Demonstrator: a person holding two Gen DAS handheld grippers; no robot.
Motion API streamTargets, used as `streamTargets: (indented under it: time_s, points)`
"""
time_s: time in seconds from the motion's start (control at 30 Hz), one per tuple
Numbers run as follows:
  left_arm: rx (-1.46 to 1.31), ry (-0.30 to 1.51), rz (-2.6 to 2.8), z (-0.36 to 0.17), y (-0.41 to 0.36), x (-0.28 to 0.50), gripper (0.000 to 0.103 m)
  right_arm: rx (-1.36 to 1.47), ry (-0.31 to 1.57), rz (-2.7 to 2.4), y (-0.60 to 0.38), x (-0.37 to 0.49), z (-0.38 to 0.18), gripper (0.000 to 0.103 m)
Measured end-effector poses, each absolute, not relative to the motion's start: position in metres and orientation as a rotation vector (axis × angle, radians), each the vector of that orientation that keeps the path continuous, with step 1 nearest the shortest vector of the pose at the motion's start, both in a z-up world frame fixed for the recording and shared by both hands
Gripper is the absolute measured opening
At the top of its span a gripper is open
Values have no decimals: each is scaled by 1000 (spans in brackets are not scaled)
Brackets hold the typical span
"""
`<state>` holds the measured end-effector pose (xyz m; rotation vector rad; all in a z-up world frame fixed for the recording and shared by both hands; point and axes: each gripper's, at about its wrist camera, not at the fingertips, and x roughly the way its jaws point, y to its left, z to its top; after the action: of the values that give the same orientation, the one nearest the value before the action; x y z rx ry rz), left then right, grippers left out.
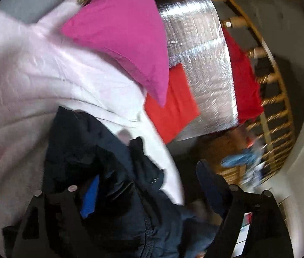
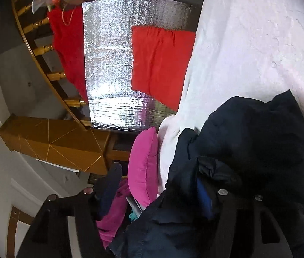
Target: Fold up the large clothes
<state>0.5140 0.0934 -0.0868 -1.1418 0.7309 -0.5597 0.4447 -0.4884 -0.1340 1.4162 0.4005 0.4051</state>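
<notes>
A dark navy padded jacket (image 1: pixel 100 150) lies crumpled on a pale pink blanket (image 1: pixel 23 75). My left gripper (image 1: pixel 149 191) is open just over the jacket's near end. Its blue-padded finger (image 1: pixel 89 197) rests against the fabric, and the other finger (image 1: pixel 210 185) hangs past the blanket's edge. In the right wrist view the same jacket (image 2: pixel 255 142) fills the lower right on the blanket (image 2: pixel 248 43). My right gripper (image 2: pixel 156 191) is open too, with the blue-padded finger (image 2: pixel 203 197) at a jacket fold and the other finger (image 2: pixel 109 185) off to the side. The jacket's folds hide both padded fingertips in part.
A magenta pillow (image 1: pixel 122 34) lies on the blanket beside the jacket, also visible as the pillow (image 2: pixel 145 172). Red cloths (image 2: pixel 160 62) hang over a silver foil panel (image 2: pixel 109 64). A wooden railing (image 1: pixel 274 99), a wooden cabinet (image 2: pixel 53 144) and a basket holding blue cloth (image 1: pixel 240 159) stand beyond.
</notes>
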Motion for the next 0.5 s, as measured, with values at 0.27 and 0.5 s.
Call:
streamTargets:
  time_s: [0.27, 0.5]
  points:
    - [-1187, 816, -495, -111, 91, 530, 86, 1458, 541, 436, -494, 458, -139, 71]
    - [-1084, 830, -430, -104, 79, 526, 86, 1249, 761, 471, -486, 446, -106, 76]
